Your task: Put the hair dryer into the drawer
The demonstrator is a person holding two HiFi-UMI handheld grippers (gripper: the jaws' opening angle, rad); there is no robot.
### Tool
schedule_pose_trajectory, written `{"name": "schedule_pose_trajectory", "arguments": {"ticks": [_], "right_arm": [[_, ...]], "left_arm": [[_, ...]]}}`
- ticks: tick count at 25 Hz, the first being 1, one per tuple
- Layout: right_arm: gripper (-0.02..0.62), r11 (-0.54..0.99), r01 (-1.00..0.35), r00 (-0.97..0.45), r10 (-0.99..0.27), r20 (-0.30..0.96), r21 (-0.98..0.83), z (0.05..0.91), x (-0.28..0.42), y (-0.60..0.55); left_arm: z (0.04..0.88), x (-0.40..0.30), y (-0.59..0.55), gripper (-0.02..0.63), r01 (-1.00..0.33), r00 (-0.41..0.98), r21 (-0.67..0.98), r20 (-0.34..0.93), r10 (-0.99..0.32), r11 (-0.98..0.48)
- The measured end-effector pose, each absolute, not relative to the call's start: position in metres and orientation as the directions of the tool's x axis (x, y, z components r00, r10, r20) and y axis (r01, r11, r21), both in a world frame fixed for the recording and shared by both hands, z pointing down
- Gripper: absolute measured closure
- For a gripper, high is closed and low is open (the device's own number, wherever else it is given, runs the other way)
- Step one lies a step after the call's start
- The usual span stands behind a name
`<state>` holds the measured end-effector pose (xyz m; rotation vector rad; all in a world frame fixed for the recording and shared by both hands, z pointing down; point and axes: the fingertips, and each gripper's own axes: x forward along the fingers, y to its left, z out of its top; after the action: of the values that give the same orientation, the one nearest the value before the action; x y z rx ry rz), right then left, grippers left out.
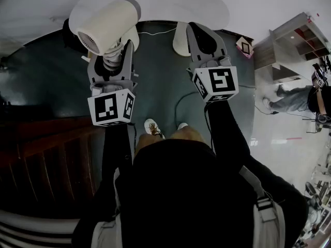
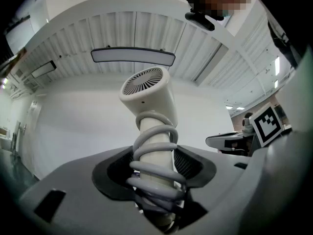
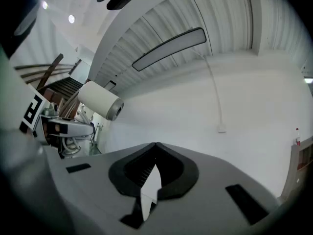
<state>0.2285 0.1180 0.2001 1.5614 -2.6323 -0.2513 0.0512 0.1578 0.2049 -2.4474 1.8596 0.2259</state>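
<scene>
Standing on a dark floor (image 1: pixel 160 87) before a white wall (image 1: pixel 269 4) — one person, black sleeves (image 1: pixel 227 133), a gripper in each hand.

Hair dryer (image 1: pixel 106 22), white, broad barrel: held up in the air at the person's left, its handle running down between the left jaws.

Left gripper (image 1: pixel 113 61): jaws clamped on that handle.

Right gripper (image 1: pixel 199 32): jaws closed tip to tip, nothing between them — near the left one.

Cord (image 2: pixel 155 148), grey: coiled round the handle.
</scene>
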Motion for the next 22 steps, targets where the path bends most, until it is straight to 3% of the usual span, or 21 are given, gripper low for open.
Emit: {"name": "schedule_pose_trajectory", "arguments": {"ticks": [22], "right_arm": [[0.569,0.487,-0.856,-0.5,-0.865,-0.036,0.172,0.202,0.158,0.103]], "left_arm": [[0.208,-0.01,0.144,0.348,-0.961,0.267,0.029,-0.152,-0.952,-0.275]]}}
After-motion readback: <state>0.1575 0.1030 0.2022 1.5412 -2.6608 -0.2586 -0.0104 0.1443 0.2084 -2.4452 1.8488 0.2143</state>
